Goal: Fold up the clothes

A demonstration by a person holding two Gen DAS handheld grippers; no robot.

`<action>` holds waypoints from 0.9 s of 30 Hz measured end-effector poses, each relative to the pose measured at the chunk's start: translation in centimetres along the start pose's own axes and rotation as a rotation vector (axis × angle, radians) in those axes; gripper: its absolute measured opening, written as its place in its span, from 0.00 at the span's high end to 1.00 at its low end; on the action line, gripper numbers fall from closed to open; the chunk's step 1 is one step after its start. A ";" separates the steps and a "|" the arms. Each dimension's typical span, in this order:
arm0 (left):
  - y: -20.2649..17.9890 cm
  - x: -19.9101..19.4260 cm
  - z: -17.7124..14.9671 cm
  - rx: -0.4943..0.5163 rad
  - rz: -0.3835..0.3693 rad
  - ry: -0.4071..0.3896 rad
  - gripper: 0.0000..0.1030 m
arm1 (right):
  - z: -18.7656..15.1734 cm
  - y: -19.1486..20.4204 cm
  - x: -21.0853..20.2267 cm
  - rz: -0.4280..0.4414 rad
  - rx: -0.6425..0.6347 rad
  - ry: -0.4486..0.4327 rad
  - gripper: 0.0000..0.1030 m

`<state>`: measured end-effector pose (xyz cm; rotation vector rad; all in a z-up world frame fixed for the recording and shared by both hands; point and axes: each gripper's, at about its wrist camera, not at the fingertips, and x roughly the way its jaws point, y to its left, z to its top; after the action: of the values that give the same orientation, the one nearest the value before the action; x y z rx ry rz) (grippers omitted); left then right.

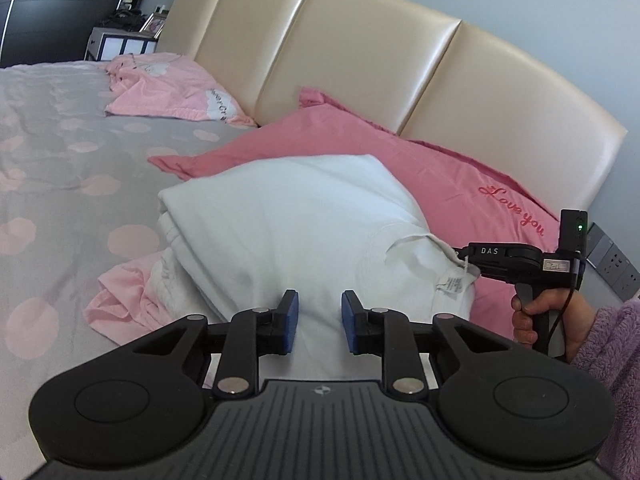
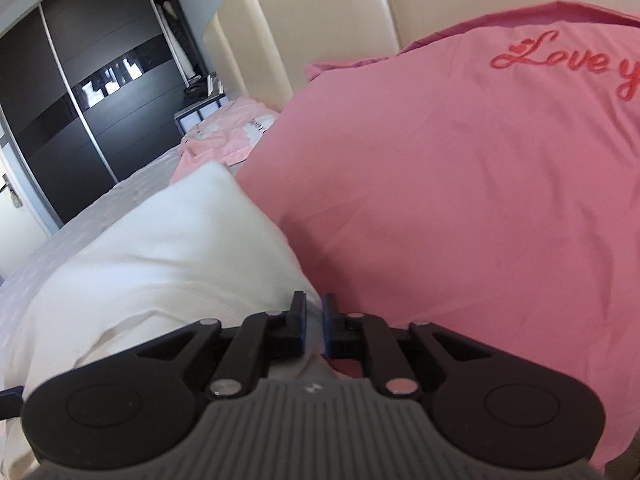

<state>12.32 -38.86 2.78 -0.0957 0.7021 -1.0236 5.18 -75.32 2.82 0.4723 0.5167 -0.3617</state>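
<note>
A cream padded leather headboard (image 1: 360, 52) curves across the top of the left wrist view, and against it leans a deep pink pillow with red "Love you" embroidery (image 1: 460, 184), crowding the right side of the folded white cotton garment (image 1: 288, 224) that sits mid-frame on the grey bedspread with pale pink dots (image 1: 60, 168). A crumpled light pink cloth (image 1: 120, 296) pokes out from under the white garment at lower left, and a paler pink printed pillow (image 1: 168, 88) lies at upper left near a bedside cabinet (image 1: 120, 42). In the right wrist view a black sliding wardrobe (image 2: 72, 92) fills the upper left. The left gripper (image 1: 319, 322) points down over the garment's near edge, its blue pads standing narrowly apart with nothing pinched between them. The right gripper (image 2: 314, 326), held in a hand (image 1: 552, 320) with a fuzzy lilac sleeve (image 1: 612, 360) at the right edge, pinches the garment's white corner, where its label hangs, between almost closed pads, hard against the deep pink pillow.
</note>
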 end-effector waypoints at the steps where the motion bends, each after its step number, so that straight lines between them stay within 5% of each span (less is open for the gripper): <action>1: -0.1 -0.4 0.2 0.005 -0.002 -0.012 0.71 | 0.1 -0.2 -0.4 0.003 0.016 -0.016 0.88; 7: -0.3 -4.4 1.4 0.035 0.017 -0.080 0.60 | 0.1 0.2 -3.9 0.033 0.040 -0.101 0.87; 12: -0.6 -9.2 2.0 0.125 0.072 -0.135 0.53 | 0.4 3.4 -7.2 0.122 0.000 -0.160 0.67; 27: 1.3 -24.5 2.1 0.208 0.311 -0.180 0.39 | 2.1 25.3 -15.9 0.440 -0.306 -0.129 0.35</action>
<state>6.56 -18.85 15.95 0.0995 0.4269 -0.7721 4.25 -52.01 21.65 0.2531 0.3229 0.1096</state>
